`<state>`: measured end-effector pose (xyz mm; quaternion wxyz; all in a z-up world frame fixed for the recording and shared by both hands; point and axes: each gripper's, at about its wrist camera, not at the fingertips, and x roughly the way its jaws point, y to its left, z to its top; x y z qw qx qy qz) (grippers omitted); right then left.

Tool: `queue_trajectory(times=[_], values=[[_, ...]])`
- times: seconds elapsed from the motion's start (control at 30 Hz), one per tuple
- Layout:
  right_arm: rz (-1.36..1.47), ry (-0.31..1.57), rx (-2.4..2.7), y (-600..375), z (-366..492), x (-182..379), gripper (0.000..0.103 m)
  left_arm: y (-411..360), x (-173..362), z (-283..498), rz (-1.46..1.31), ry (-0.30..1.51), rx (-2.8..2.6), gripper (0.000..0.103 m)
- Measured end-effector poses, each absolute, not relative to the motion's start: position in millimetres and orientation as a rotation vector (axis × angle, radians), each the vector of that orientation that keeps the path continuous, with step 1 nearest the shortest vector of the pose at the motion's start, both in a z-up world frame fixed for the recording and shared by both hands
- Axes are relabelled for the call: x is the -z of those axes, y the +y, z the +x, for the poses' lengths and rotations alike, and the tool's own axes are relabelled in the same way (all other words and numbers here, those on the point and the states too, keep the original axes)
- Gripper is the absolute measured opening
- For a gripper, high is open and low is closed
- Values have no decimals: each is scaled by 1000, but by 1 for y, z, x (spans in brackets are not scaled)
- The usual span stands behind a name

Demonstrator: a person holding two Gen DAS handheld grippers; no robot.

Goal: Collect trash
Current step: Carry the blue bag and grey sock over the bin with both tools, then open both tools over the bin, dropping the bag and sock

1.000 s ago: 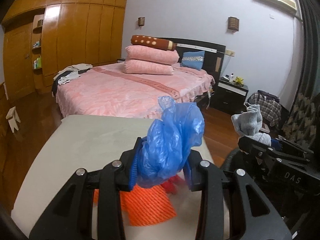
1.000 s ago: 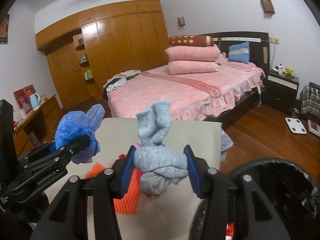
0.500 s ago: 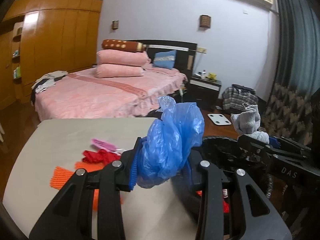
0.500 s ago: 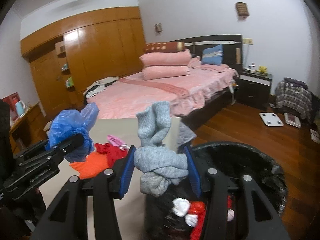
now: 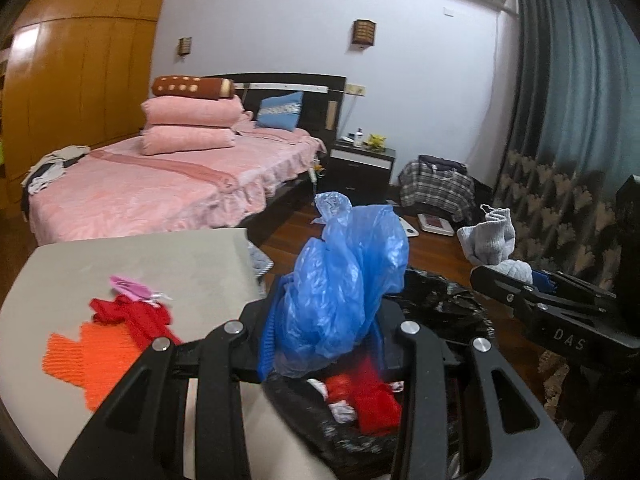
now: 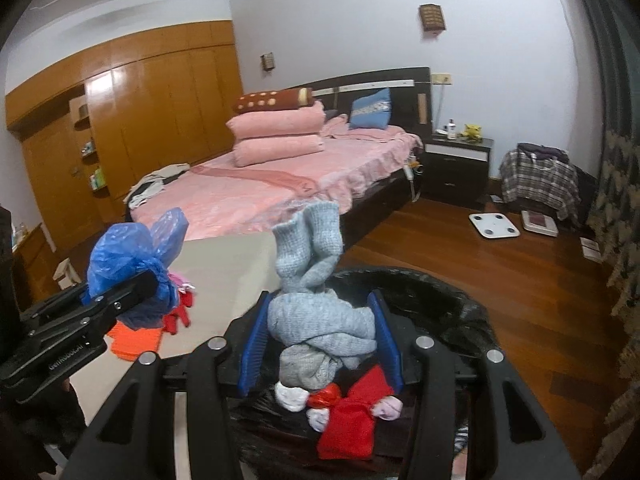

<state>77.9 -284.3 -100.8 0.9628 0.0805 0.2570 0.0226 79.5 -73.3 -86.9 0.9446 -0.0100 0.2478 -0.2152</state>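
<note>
A crumpled blue plastic bag [image 5: 340, 280] is clamped in the left tongs [image 5: 320, 340], held right over the black-lined trash bin [image 5: 440, 296]. A balled-up grey sock [image 6: 320, 320] is pinched in the right tongs [image 6: 318, 344], also above the bin. Red and orange scraps [image 5: 100, 344] are left lying on the worktop [image 5: 160, 264].

Left gripper [image 5: 322, 344] and right gripper [image 6: 320, 344], fingers clamped, side by side

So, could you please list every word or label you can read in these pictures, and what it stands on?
"DAS": on the side of the right tongs, left wrist view.
Pale lettering on the left tongs' arm, right wrist view: too blurred to read.
Lettering on the bed's pink runner: unreadable.
</note>
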Motion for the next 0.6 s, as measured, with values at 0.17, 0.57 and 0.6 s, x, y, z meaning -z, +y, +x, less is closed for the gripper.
queue_trajectory(times=[0.17,0.57,0.6], values=[[172,528,-6,-304,79,107,48,-99,94,86,-8,509,486,36],[183,546,65,-332,88,122,59,-132,113,111,0,549,581,65],[184,542,77,-334,87,122,68,-132,113,111,1,549,583,68]])
